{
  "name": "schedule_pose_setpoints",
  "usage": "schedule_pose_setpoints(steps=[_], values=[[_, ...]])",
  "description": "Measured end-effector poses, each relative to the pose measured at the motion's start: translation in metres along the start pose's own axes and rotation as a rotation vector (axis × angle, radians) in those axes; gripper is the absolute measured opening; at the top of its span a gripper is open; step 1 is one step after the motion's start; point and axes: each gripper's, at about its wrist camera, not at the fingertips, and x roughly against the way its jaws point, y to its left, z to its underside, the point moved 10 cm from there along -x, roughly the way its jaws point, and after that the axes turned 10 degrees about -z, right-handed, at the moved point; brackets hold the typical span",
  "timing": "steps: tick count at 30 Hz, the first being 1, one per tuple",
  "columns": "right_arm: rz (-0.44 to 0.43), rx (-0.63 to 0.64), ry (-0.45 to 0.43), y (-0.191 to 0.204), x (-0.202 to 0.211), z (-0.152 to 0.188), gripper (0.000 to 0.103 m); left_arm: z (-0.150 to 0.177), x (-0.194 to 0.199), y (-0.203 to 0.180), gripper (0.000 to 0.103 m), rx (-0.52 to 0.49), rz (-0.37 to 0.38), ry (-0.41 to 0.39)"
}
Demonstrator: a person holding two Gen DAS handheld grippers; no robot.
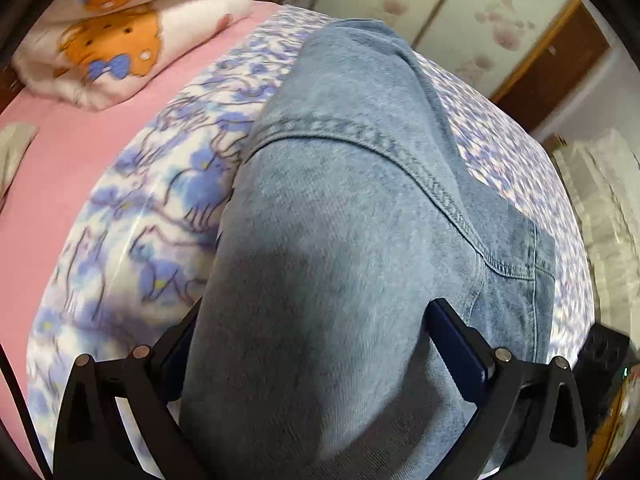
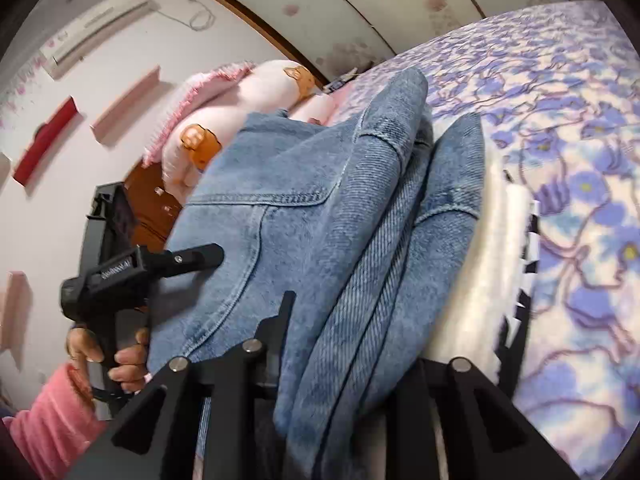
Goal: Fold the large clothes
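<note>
Holding the faded blue denim garment [image 1: 360, 208] bunched within both black two-finger grippers, left [image 1: 316, 344] and right [image 2: 352, 344], we risk thick folds slipping out unevenly over the blue-flowered bedspread [image 1: 132, 216].

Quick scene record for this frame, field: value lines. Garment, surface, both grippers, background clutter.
garment: blue denim jacket, bunched and lifted, stitched seams showing
surface: bed with purple floral blanket over pink sheet
left gripper: fingers either side of denim, gripping it
right gripper: closed on a thick denim fold
background: folded bear-print blanket at far end of bed; wall air conditioner
fold state: unfinished, jacket held up by both grippers
</note>
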Motion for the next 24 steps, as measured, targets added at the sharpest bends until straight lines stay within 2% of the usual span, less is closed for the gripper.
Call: schedule_pose_setpoints(steps=[1, 4, 5, 6, 8, 9, 13, 17, 19, 21, 24], values=[[0.022, 0.013, 0.007, 0.002, 0.006, 0.003, 0.027, 0.006, 0.01, 0.003, 0.103, 0.014, -0.043, -0.026], [0.075, 0.064, 0.011, 0.011, 0.033, 0.015, 0.034, 0.031, 0.036, 0.004, 0.103, 0.042, -0.097, -0.095], [0.092, 0.076, -0.001, 0.013, 0.043, 0.018, 0.041, 0.041, 0.048, 0.005, 0.103, 0.043, -0.116, -0.143], [0.121, 0.083, -0.019, 0.014, 0.062, 0.022, 0.053, 0.052, 0.059, 0.006, 0.103, 0.051, -0.133, -0.184], [0.148, 0.053, -0.016, 0.013, 0.089, 0.039, 0.064, 0.079, 0.081, 0.012, 0.103, 0.087, -0.173, -0.241], [0.169, 0.034, -0.014, 0.01, 0.101, 0.05, 0.064, 0.094, 0.088, 0.013, 0.102, 0.108, -0.167, -0.246], [0.269, -0.01, 0.019, 0.002, 0.146, 0.111, 0.068, 0.164, 0.111, 0.014, 0.102, 0.154, -0.15, -0.216], [0.389, -0.076, 0.106, -0.004, 0.192, 0.199, 0.076, 0.235, 0.118, 0.017, 0.102, 0.19, -0.151, -0.138], [0.432, -0.097, 0.139, -0.002, 0.211, 0.234, 0.08, 0.276, 0.119, 0.015, 0.102, 0.179, -0.169, -0.09], [0.467, -0.122, 0.158, 0.001, 0.232, 0.27, 0.091, 0.315, 0.122, 0.008, 0.102, 0.166, -0.177, -0.056], [0.502, -0.152, 0.164, 0.003, 0.262, 0.314, 0.095, 0.376, 0.12, -0.004, 0.102, 0.17, -0.216, 0.022]])
